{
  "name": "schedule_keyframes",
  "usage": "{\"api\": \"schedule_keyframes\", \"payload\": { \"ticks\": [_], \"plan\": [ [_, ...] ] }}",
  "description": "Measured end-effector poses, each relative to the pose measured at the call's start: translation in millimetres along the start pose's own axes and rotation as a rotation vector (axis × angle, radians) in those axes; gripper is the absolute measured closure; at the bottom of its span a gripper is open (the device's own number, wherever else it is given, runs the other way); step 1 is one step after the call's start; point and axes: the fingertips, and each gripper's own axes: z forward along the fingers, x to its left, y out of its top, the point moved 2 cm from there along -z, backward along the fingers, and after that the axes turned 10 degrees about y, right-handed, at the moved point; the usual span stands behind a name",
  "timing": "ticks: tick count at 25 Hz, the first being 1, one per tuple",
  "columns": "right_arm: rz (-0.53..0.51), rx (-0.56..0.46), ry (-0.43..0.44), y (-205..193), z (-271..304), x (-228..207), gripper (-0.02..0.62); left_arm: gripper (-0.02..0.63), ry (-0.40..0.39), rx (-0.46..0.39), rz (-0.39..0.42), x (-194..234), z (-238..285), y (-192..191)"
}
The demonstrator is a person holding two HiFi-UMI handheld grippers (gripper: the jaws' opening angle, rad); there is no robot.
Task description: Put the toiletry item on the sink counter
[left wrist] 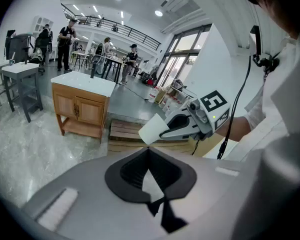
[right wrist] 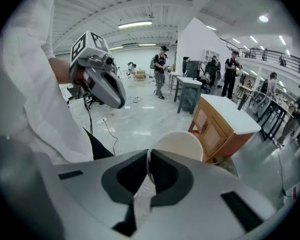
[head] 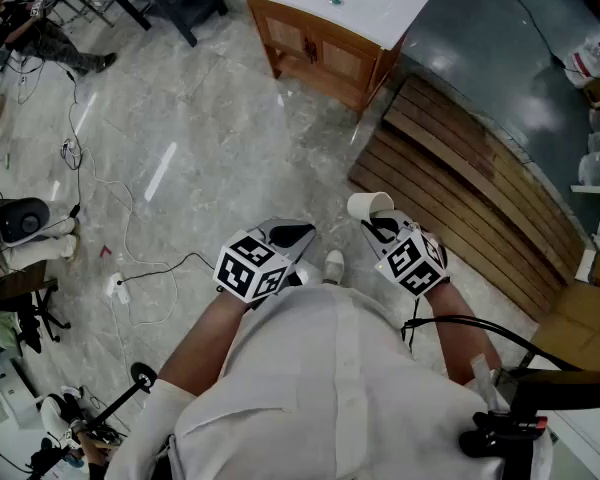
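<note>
White cup (right wrist: 184, 143), rim pinched between right tongs (right wrist: 148, 155) (left tongs (left wrist: 149, 153) closed)

A plain white cup (head: 368, 206) is held off the ground in the right gripper (head: 378, 226), its thin wall pinched at the rim with one jaw inside the mouth and one outside. The cup is tilted, its open mouth turned up and away from the person carrying it, and nothing shows inside it. Well apart from it stands the sink counter (head: 380, 8), a small wooden cabinet with two panelled doors and a smooth white top, upright on the pale stone floor (head: 210, 128).
</note>
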Motion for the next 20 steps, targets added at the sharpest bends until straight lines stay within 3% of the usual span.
{"api": "schedule_keyframes", "payload": {
  "ticks": [10,16,20],
  "plan": [
    [-0.021,-0.008,-0.013,8.6,-6.4,-18.7,0.586,0.601,-0.004,-0.025,0.013,3.8,1.4,27.8],
    [-0.026,0.035,-0.009,39.2,18.9,-62.1,0.584,0.601,-0.04,-0.054,0.017,63.1,12.5,57.2],
    [-0.014,0.061,-0.015,80.6,40.0,-104.0,0.584,0.601,-0.051,-0.081,0.034,121.9,8.5,93.1]
  ]
}}
